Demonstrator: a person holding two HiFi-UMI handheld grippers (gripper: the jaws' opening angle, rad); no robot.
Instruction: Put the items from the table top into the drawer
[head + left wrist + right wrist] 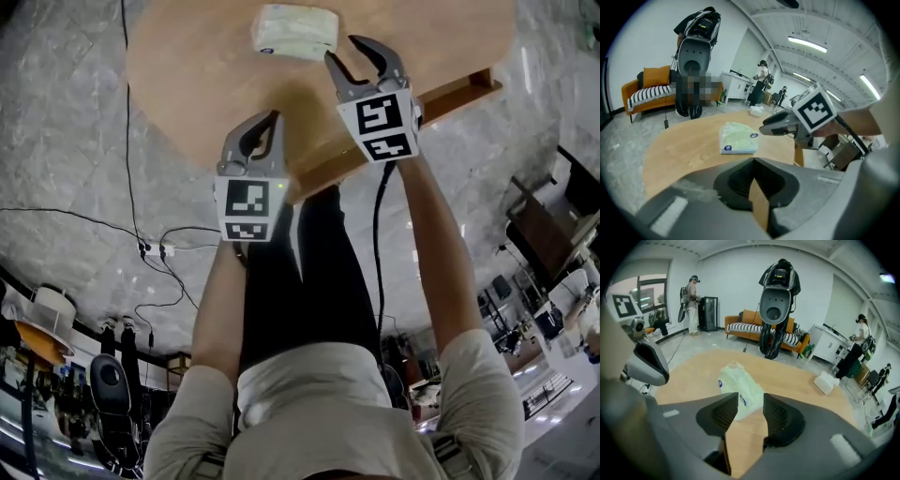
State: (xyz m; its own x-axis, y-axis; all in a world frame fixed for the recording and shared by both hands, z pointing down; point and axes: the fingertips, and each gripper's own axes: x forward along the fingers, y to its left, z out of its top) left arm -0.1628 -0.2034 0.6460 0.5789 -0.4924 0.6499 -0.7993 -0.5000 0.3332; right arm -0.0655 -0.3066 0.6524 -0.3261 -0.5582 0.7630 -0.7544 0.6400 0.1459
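One soft pack of tissues (294, 33) is seen in the head view. It is laid about the middle of the table (187, 66), and its long side runs across from left to right. The right gripper (340, 49) is held just beside the pack's right end. Its jaws are spread wide and nothing is held between them. The left gripper (272, 120) is kept further back, near the table's near edge.

In the left gripper view, the two jaws are seen pressed together with nothing in them. The pack (738, 138) lies well ahead of them. The right gripper (768, 127) is seen just to the pack's right.

In the right gripper view, the jaws are seen wide apart. The pack (740, 390) lies straight ahead, with its near end just past the tips. Its long side points nearly along the jaws. The right gripper is judged the nearer one. A short push forward is likely needed before the pack can be pinched.
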